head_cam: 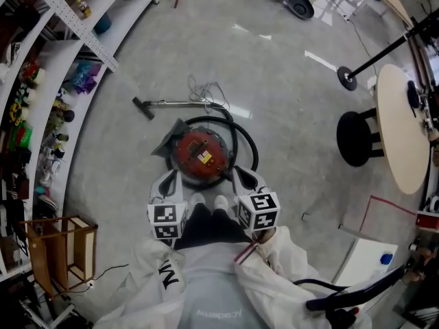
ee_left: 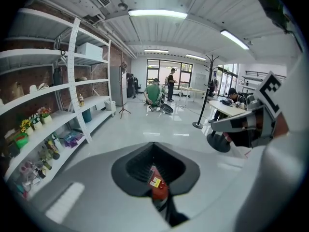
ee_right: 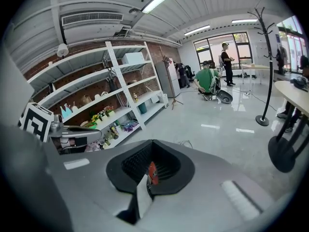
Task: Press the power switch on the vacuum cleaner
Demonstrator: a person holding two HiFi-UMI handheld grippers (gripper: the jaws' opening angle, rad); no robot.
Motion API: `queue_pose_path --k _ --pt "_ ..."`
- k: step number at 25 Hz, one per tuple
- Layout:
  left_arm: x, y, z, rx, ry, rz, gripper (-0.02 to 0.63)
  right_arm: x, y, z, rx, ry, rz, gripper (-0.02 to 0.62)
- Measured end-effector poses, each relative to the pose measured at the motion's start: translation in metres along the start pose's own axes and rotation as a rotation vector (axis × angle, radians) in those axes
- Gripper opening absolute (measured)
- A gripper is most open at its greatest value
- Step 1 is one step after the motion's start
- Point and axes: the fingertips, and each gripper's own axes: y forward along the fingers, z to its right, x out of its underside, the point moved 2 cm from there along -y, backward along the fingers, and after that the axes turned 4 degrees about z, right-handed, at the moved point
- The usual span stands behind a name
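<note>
Hovering just beside the red vacuum cleaner [head_cam: 199,155], left gripper [head_cam: 169,181] and right gripper [head_cam: 246,179] have jaws together, empty

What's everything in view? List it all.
vacuum cleaner: one, red, on the floor ahead of both grippers
hose: one, black, looped round the vacuum cleaner
wand: one, metal with a black nozzle, lying beyond the vacuum cleaner
cable: one, pale, loose beyond the wand
shelves: white, cluttered, left
wooden rack: one, brown, lower left
round table: one, beige, right
stool: one, black, beside the round table
shoes: two, white, behind the vacuum cleaner
left gripper: grey, jaws together, empty
right gripper: grey, jaws together, empty
</note>
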Motion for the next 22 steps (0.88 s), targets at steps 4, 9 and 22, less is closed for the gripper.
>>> queue_pose_path --k 4,9,22 --pt "0.009 0.008 -0.006 0.001 -0.003 -0.015 0.000 0.007 0.009 0.000 0.004 -0.005 -0.018 0.000" --pt "0.024 0.021 -0.009 0.017 -0.010 -0.036 0.000 0.019 0.022 0.002 0.016 0.001 -0.043 0.000" --pt "0.084 0.064 -0.002 0.053 -0.044 -0.101 0.000 0.065 0.056 0.023 0.044 -0.011 -0.141 0.000"
